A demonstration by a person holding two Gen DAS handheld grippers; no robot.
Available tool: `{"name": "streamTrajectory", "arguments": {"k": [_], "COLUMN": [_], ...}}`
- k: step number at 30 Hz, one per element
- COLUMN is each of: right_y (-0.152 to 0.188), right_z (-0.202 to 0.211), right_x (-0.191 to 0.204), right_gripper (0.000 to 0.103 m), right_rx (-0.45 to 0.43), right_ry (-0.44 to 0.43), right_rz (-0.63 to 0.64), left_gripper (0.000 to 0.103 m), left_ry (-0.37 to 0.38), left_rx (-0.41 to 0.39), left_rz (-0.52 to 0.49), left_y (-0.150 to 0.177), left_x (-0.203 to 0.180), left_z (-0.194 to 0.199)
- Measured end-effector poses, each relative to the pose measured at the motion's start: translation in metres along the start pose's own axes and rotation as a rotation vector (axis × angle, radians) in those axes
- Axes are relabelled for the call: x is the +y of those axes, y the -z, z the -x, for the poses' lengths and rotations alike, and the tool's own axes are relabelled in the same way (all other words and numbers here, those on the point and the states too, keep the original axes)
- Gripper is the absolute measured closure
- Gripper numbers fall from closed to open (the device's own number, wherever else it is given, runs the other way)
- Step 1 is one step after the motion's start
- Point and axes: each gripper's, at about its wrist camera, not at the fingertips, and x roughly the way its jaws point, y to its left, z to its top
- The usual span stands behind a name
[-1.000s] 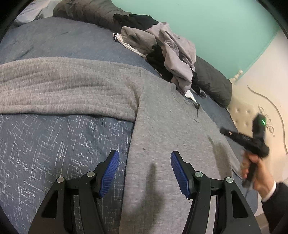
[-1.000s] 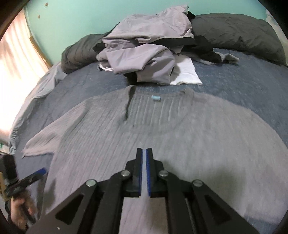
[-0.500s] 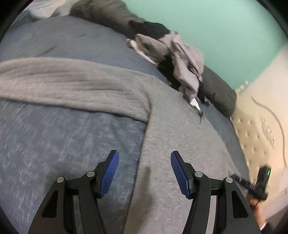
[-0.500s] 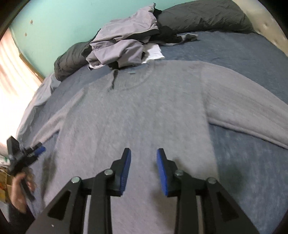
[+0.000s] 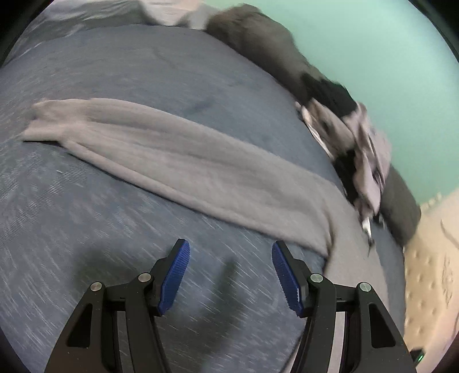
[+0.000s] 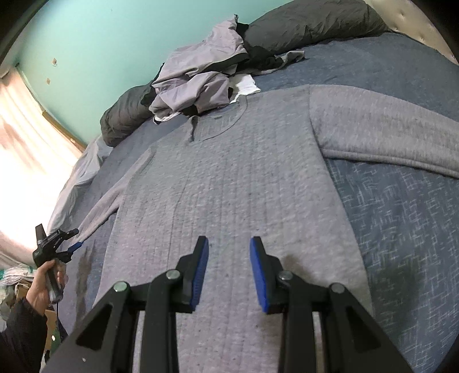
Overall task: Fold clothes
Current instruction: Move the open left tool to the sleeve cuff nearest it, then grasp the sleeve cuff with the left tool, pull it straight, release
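A grey sweater (image 6: 235, 183) is lying spread flat on the blue bedspread (image 6: 401, 218), neckline pointing toward the far pile of clothes (image 6: 200, 77) and dark pillows (image 6: 309, 25), one sleeve (image 5: 160, 155) stretching out to the left across the cover. The right gripper (image 6: 229, 252) is hovering over the sweater's near hem, jaws partly apart and gripping nothing. The left gripper (image 5: 229, 275) is hanging wide open over bare bedspread near that sleeve, also empty.

one sweater (image 6: 235, 183), two pillows (image 6: 309, 25), perhaps
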Motion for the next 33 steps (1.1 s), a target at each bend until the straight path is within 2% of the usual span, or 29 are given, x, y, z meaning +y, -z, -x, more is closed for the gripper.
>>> {"name": "streamTrajectory", "arguments": {"k": [7, 15, 18, 25, 26, 28, 29, 30, 33], "right_y": [0.001, 0.004, 0.005, 0.009, 0.009, 0.009, 0.008, 0.008, 0.01], "right_z": [-0.006, -0.01, -0.013, -0.022, -0.022, -0.023, -0.023, -0.023, -0.026], "right_x": [-0.001, -0.002, 0.0, 0.004, 0.004, 0.002, 0.001, 0.0, -0.003], "right_gripper": [0.073, 0.073, 0.073, 0.073, 0.073, 0.073, 0.073, 0.073, 0.073], "right_rx": [0.002, -0.012, -0.01, 0.007, 0.007, 0.005, 0.005, 0.005, 0.01], "right_ry": [-0.034, -0.034, -0.028, -0.02, -0.018, -0.014, -0.013, -0.012, -0.008], "right_rz": [-0.005, -0.017, -0.008, 0.013, 0.012, 0.01, 0.008, 0.005, -0.002], "left_gripper": [0.039, 0.039, 0.039, 0.041, 0.043, 0.072, 0.078, 0.089, 0.096], "left_ry": [-0.077, -0.125, -0.138, -0.146, -0.147, -0.152, -0.152, -0.151, -0.152], "left_rx": [-0.007, -0.027, -0.031, -0.1, -0.105, -0.101, -0.096, -0.097, -0.11], "left_rz": [-0.029, 0.031, 0.084, 0.117, 0.112, 0.098, 0.093, 0.087, 0.056], "left_y": [-0.039, -0.068, -0.072, -0.083, -0.085, -0.089, -0.091, -0.093, -0.1], "left_x": [0.027, 0.064, 0.083, 0.109, 0.11, 0.111, 0.111, 0.111, 0.108], "left_z": [-0.003, -0.005, -0.006, -0.006, -0.006, -0.008, -0.009, -0.008, -0.002]}}
